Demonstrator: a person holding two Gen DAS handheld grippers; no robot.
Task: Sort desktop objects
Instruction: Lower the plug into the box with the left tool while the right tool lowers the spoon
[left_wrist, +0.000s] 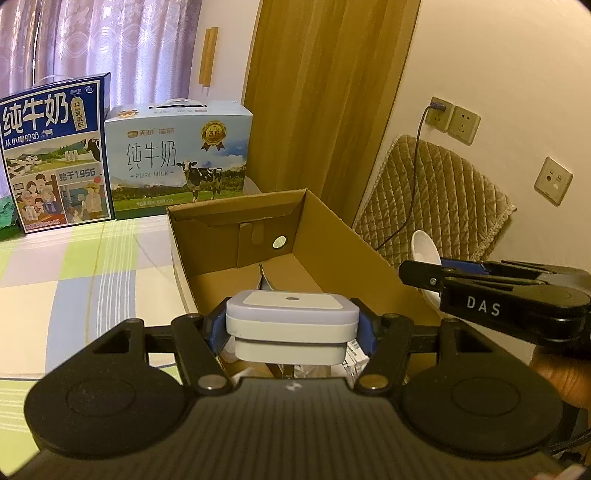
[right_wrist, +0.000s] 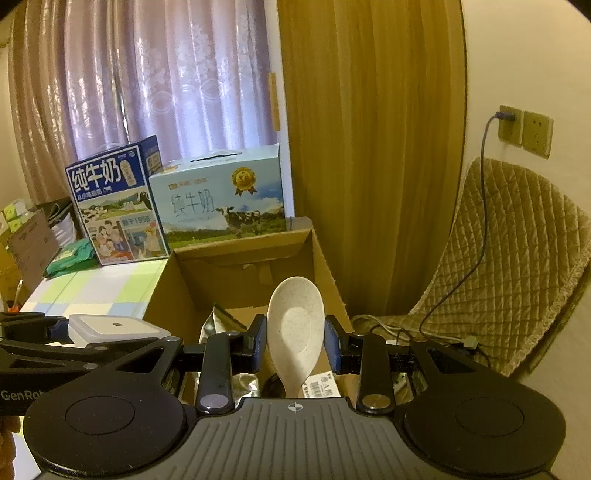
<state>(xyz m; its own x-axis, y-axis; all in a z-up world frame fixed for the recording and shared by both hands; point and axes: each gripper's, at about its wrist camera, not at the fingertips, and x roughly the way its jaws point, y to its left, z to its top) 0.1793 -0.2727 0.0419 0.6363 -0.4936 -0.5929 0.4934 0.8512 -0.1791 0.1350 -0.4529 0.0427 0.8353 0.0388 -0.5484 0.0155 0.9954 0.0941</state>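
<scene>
My left gripper (left_wrist: 292, 332) is shut on a white square plug-in device (left_wrist: 291, 325), held over the near end of the open cardboard box (left_wrist: 332, 225). The same device (right_wrist: 110, 326) shows at the left of the right wrist view. My right gripper (right_wrist: 295, 345) is shut on a cream spoon (right_wrist: 295, 325), bowl up, above the same cardboard box (right_wrist: 325, 258). In the left wrist view the right gripper (left_wrist: 421, 275) comes in from the right with the spoon (left_wrist: 424, 247) over the box's right wall. A silver foil pack (right_wrist: 218, 325) and a barcode-labelled item (right_wrist: 321, 386) lie inside the box.
Two milk cartons, one dark blue (left_wrist: 55, 155) and one light blue (left_wrist: 181, 158), stand behind the box on a checked tablecloth (left_wrist: 92, 266). A quilted chair (right_wrist: 517, 266) and wall sockets (right_wrist: 524, 127) with a cable are to the right. A hand (left_wrist: 561, 373) holds the right gripper.
</scene>
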